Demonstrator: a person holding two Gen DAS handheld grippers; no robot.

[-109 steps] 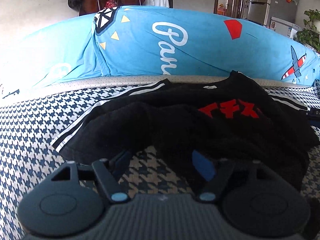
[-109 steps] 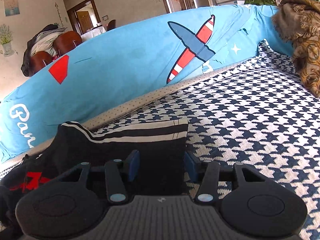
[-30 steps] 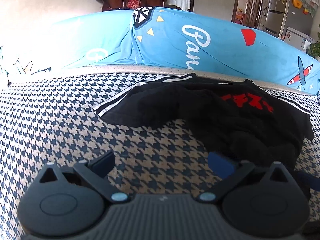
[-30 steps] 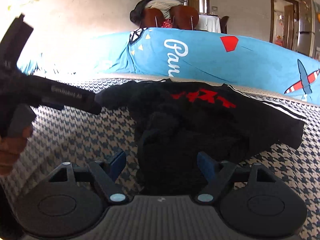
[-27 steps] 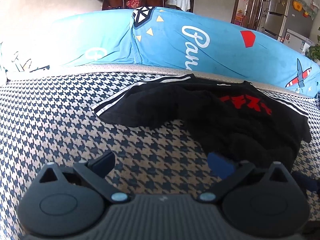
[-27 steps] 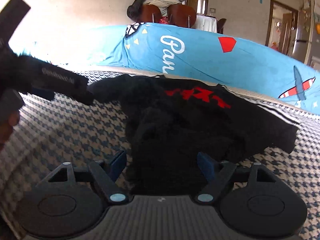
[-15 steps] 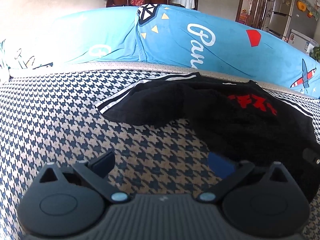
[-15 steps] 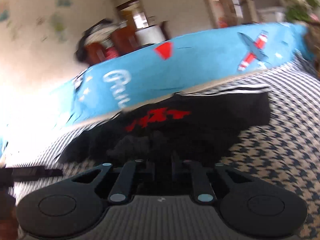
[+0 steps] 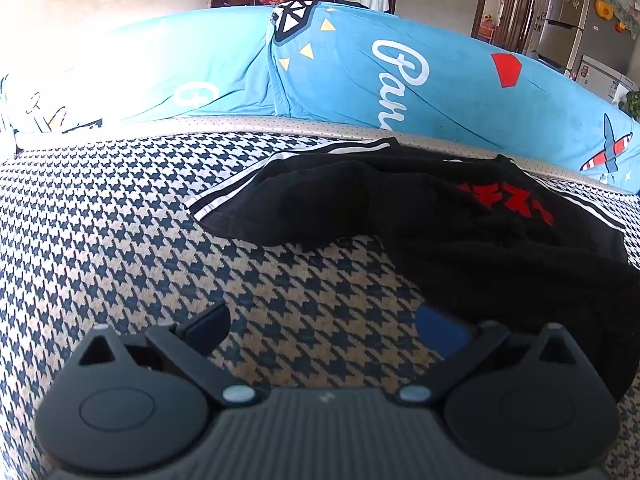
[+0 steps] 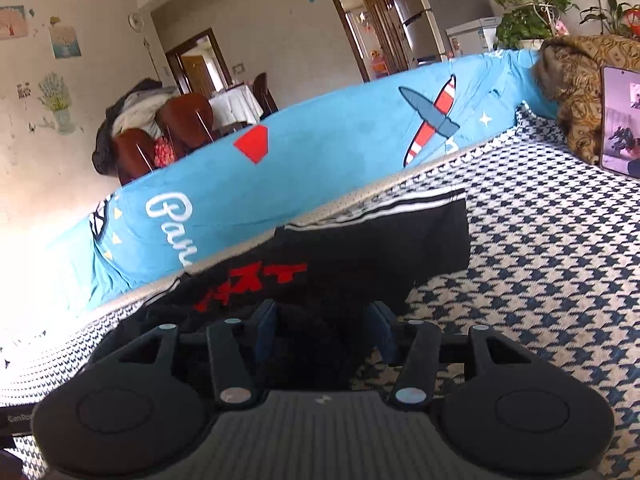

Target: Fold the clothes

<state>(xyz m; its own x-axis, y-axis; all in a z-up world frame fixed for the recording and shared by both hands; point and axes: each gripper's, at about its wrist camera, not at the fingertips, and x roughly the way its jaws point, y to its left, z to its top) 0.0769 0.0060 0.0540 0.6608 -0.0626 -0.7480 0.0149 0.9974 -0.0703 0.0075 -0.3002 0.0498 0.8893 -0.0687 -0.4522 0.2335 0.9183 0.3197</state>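
Shirt: your black shirt with red print and white-striped sleeves lies rumpled on the houndstooth cover, close to the blue cushion along the back edge.
Left claw: your fingers stand wide apart with nothing between them but bare cover. The claw sits low over the cover in front of the shirt.
Shirt to left claw: the bulk lies ahead and to the right. A dark fold of it reaches down beside your right finger pad; you cannot tell from this view whether it touches. The left striped sleeve lies well ahead, apart from the claw.
Right claw: your fingers are partly closed with a bunched wad of black cloth filling the gap. Both pads look pressed against it, so you appear to have the shirt pinched at its near edge.
Shirt to right claw: the cloth runs up and away from your fingers; the red print is just beyond the left finger, and the right striped sleeve spreads flat ahead and to the right.
Around: a brown patterned throw sits at the far right end of the cover, with a phone leaning against it, well apart from the shirt.
Other claw: a dark bar at the right view's lower left edge may be your left claw; it is too cropped to tell.
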